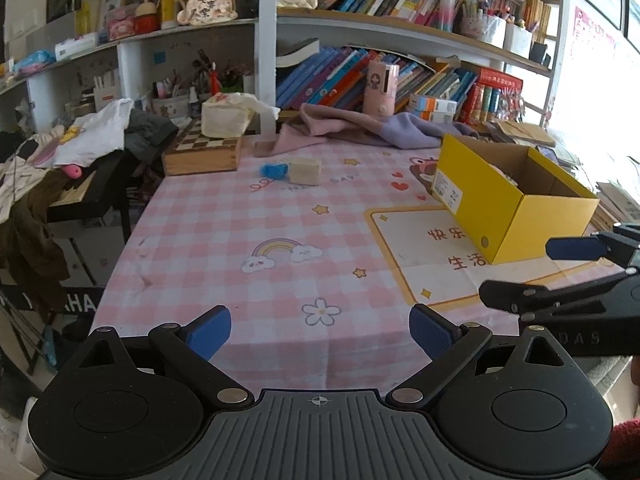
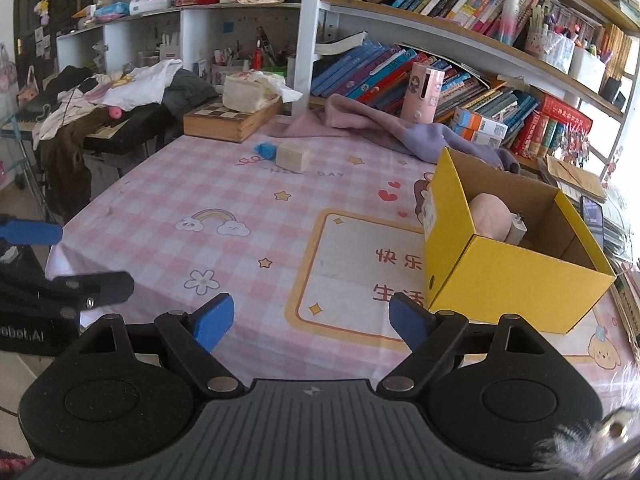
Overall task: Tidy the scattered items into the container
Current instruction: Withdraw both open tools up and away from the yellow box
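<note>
An open yellow cardboard box [image 1: 516,216] [image 2: 500,280] stands on the right of the pink checked tablecloth [image 2: 240,184]. Inside it lie a round pink thing [image 2: 490,216] and a small white item [image 2: 518,228]. At the far side of the table a small blue item [image 1: 274,169] [image 2: 265,150] lies against a beige block [image 1: 305,171] [image 2: 293,157]. My left gripper [image 1: 320,336] [image 2: 80,260] hangs open and empty over the near table edge. My right gripper [image 2: 312,322] [image 1: 532,272] is beside it, open and empty, just short of the box's near corner.
A wooden chessboard case [image 1: 200,152] with a tissue pack [image 1: 226,118] on it sits far left. Pink and purple cloth [image 1: 360,128] lies along the back, by a pink cylinder [image 1: 382,88]. Bookshelves rise behind. A stand heaped with clothes [image 1: 92,140] is left of the table.
</note>
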`<state>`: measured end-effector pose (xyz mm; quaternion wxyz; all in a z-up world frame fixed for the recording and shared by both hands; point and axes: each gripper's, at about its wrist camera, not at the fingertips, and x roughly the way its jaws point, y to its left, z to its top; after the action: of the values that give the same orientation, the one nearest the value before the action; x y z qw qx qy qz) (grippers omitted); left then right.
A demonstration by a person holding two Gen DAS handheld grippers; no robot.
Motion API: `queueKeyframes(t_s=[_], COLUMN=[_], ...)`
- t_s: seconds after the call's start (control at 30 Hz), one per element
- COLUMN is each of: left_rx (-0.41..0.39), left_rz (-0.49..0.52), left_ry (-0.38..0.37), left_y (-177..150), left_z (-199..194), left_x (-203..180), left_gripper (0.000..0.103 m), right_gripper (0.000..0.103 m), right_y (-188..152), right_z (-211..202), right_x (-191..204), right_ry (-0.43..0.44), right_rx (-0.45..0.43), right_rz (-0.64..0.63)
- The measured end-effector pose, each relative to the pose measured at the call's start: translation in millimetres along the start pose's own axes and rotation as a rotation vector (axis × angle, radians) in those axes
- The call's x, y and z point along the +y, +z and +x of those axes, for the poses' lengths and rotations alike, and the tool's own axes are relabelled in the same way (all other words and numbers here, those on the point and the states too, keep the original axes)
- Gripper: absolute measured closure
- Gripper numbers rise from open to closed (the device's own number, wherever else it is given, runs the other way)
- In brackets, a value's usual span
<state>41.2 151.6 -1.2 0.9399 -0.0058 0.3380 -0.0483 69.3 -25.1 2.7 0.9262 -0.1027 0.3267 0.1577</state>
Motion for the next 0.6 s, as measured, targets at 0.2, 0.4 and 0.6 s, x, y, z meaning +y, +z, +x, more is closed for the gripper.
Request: queueKeyframes(t_s=[0.2,0.4,0.6], left_rx=[-0.006,0.006,0.041], left_rz=[-0.011,0.006,-0.001], left_ry=[0.015,0.026,0.027], left_y=[5.0,15.4,28.3], left_z=[8.2,25.3,51.4], left_x=[6.3,8.3,13.6], left_gripper=[0.005,0.005,0.005], right_gripper=[0.019,0.019,0.019], right_y=[5.5,14.4,27.0], right_z=[15.0,35.7,61.0], right_x=[-0.5,-5.6,-10.7], right_ry=[0.019,0.04,0.062], right_rx=[0.007,0.012,0.033], right_rz=[-0.007,0.001,-0.007])
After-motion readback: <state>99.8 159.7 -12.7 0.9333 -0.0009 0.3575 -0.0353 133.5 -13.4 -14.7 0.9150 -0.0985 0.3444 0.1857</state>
